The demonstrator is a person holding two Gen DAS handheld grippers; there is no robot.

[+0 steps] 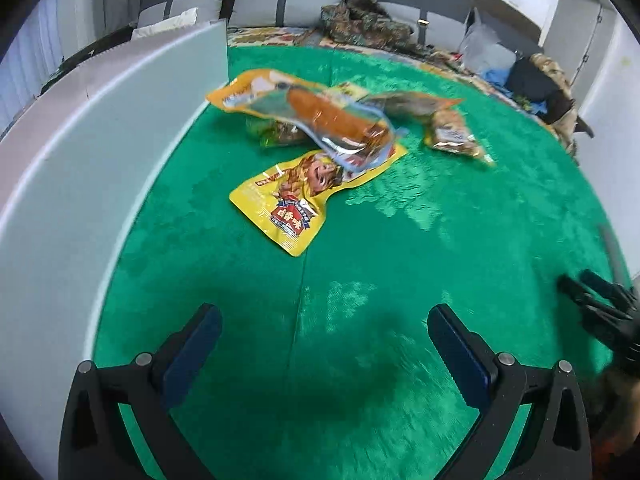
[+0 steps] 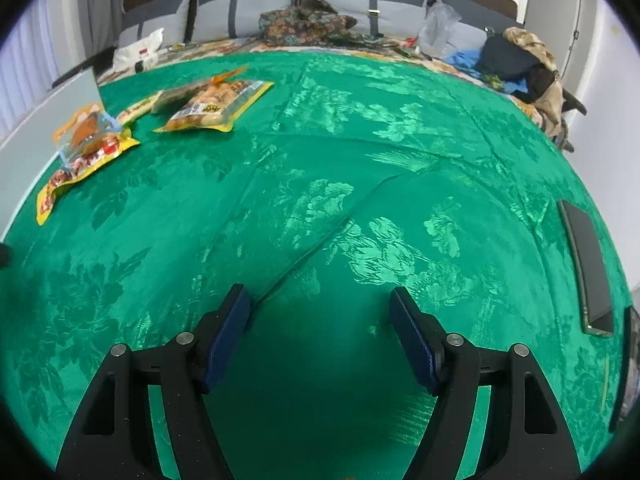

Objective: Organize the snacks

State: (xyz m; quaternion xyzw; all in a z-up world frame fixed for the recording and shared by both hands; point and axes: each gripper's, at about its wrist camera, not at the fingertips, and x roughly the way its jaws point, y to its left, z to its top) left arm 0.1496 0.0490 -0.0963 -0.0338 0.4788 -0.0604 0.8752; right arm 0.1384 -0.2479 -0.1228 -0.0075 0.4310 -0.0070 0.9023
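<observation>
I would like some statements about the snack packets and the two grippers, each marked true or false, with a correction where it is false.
1. Both grippers are empty. True: the left gripper and the right gripper stand open over the green tablecloth, with nothing between the jaws.
2. The clear sausage packet lies partly on the yellow cartoon packet. True.
3. The snacks lie on a bare wooden table. False: they lie on the green tablecloth.
4. The white board stands on the right of the snacks in the left wrist view. False: it stands on their left.
5. A dark flat phone-like object lies among the snacks. False: it lies far from them, at the cloth's right edge.
</observation>
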